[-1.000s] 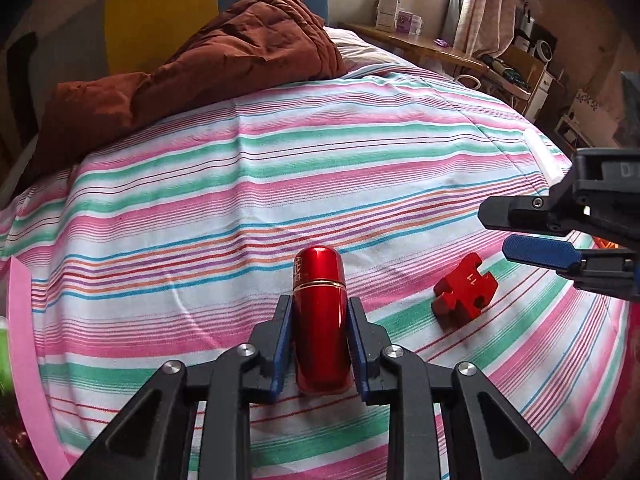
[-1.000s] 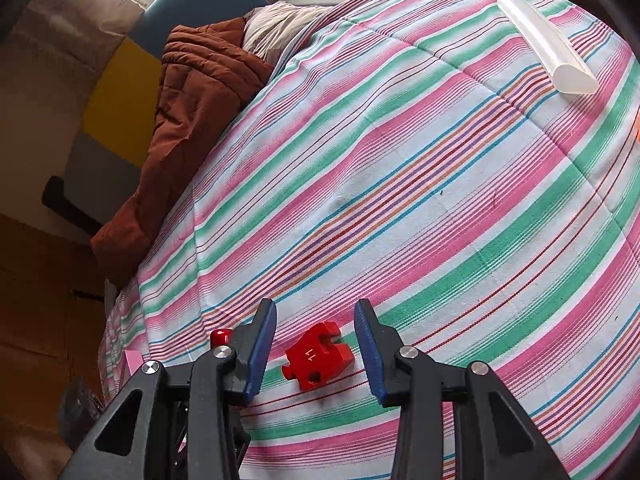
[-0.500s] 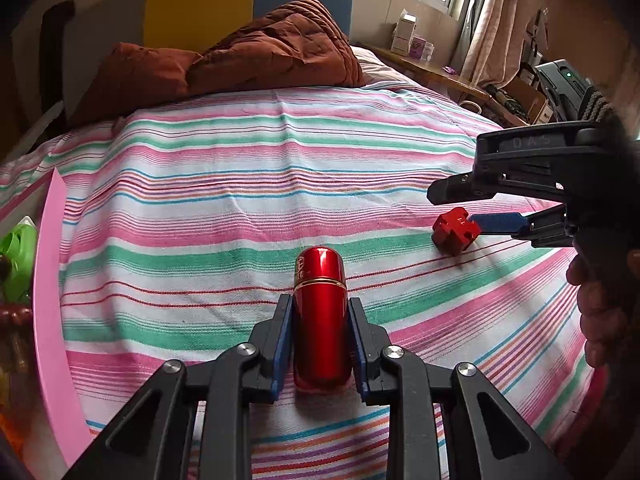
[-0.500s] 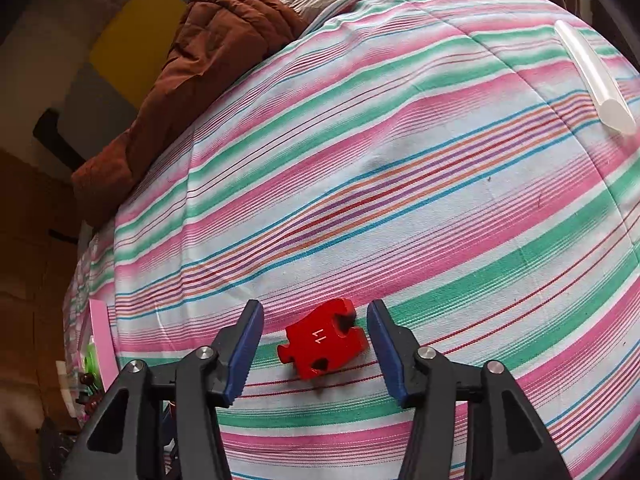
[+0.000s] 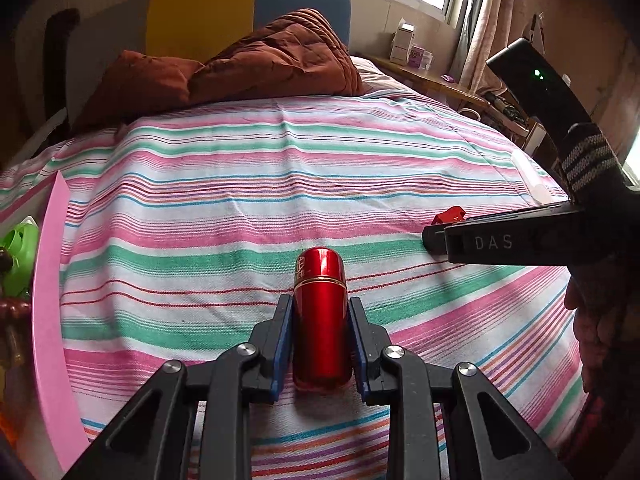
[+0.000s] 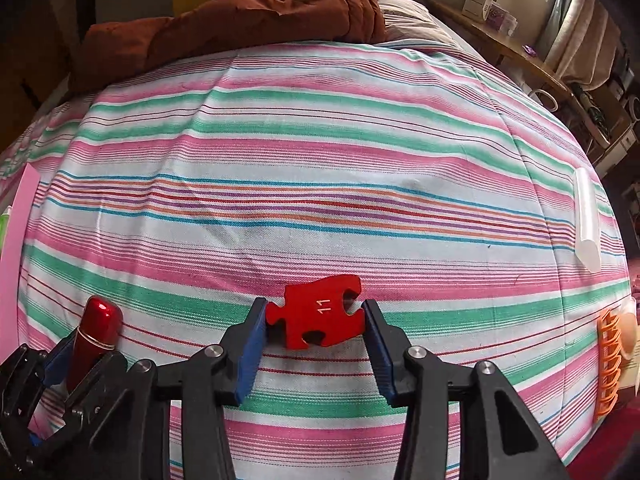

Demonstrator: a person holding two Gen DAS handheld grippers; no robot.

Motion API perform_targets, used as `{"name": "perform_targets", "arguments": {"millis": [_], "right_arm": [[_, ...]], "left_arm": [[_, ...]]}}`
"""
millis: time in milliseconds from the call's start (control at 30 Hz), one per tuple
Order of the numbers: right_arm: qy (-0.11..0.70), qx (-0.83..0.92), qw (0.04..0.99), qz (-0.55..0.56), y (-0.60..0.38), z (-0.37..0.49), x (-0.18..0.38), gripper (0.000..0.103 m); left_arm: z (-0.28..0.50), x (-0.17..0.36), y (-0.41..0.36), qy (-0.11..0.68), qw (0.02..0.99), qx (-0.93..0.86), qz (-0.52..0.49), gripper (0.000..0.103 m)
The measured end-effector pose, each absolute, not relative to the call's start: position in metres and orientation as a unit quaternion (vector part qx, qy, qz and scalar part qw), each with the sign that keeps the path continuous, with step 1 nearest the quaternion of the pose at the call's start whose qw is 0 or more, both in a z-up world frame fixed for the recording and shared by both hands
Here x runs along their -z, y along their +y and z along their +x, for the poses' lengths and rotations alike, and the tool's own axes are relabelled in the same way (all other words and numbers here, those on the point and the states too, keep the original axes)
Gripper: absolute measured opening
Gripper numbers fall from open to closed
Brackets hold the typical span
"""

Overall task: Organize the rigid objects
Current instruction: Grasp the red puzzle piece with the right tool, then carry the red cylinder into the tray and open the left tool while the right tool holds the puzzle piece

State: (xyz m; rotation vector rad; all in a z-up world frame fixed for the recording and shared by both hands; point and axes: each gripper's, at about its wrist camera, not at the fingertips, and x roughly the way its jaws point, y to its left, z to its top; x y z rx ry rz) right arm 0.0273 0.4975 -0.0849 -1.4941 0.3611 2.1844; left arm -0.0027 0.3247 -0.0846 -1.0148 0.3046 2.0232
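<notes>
A shiny red metal tube (image 5: 320, 332) with a gold ring sticks forward out of my left gripper (image 5: 320, 304), which is shut on it just above the striped bedsheet (image 5: 280, 168). The right wrist view has the same tube (image 6: 98, 332) and left gripper (image 6: 80, 354) at lower left. A flat red puzzle piece (image 6: 320, 320) marked 11 lies on the sheet between the pads of my right gripper (image 6: 314, 308). Its jaws are closing, and the blue pads touch both ends of the piece. From the left wrist view the right gripper (image 5: 436, 236) hides most of the piece (image 5: 450, 214).
A pink tray rim (image 5: 52, 300) with a green item (image 5: 20, 248) inside lies at the left edge of the bed. At the right edge are a clear plastic tube (image 6: 587, 220) and an orange comb-like object (image 6: 608, 364). A brown quilt (image 5: 260, 64) is heaped at the headboard.
My right gripper rolled upright and came down around the puzzle piece, its pads closing onto the piece's ends. My left gripper, still holding the red tube, drifted towards the pink tray.
</notes>
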Motion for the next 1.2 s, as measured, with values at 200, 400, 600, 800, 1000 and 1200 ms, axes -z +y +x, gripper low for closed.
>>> {"name": "perform_targets", "arguments": {"millis": [200, 400, 600, 800, 1000, 1200], "right_arm": [[0.127, -0.798, 0.237, -0.54, 0.496, 0.023, 0.087, 0.047], [0.118, -0.799, 0.239, -0.539, 0.494, 0.019, 0.087, 0.047], [0.121, -0.803, 0.237, -0.533, 0.495, 0.021, 0.088, 0.047], [0.123, -0.805, 0.243, -0.527, 0.494, 0.018, 0.088, 0.047], [0.113, -0.809, 0.243, -0.523, 0.491, 0.014, 0.088, 0.047], [0.091, -0.815, 0.242, -0.519, 0.487, 0.016, 0.088, 0.047]], "left_arm": [[-0.002, 0.085, 0.327, 0.125, 0.415, -0.808, -0.398, 0.027], [-0.001, 0.085, 0.328, 0.131, 0.412, -0.811, -0.395, 0.027], [0.001, 0.079, 0.333, 0.149, 0.394, -0.81, -0.407, 0.026], [0.002, 0.063, 0.322, 0.148, 0.371, -0.809, -0.431, 0.026], [0.007, 0.043, 0.3, 0.139, 0.364, -0.815, -0.429, 0.026], [0.016, 0.024, 0.275, 0.128, 0.356, -0.827, -0.416, 0.026]]}}
